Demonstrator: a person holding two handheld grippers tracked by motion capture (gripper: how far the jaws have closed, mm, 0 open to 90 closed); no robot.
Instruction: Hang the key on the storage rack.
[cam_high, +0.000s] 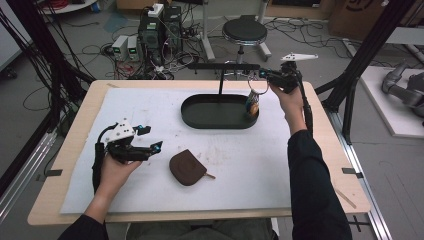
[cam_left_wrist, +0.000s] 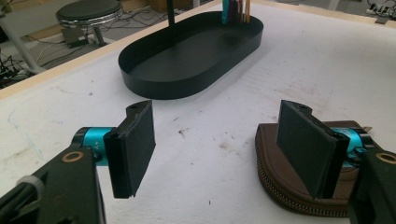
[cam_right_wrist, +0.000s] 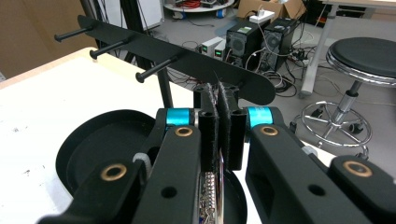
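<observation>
Claw pads on the right claw (cam_high: 263, 75) are pressed together on a key ring (cam_high: 258, 91), whose keys (cam_high: 252, 105) hang over the right end of one oval black tray (cam_high: 200, 117). Just ahead stands one black rack (cam_right_wrist: 154, 51) with three bare pegs. Left claw (cam_high: 152, 140) rests on the bench (cam_high: 70, 135), jaws apart and empty, one brown zip pouch (cam_high: 187, 167) just beside it.

Overhead plus two close claw-mounted cameras
</observation>
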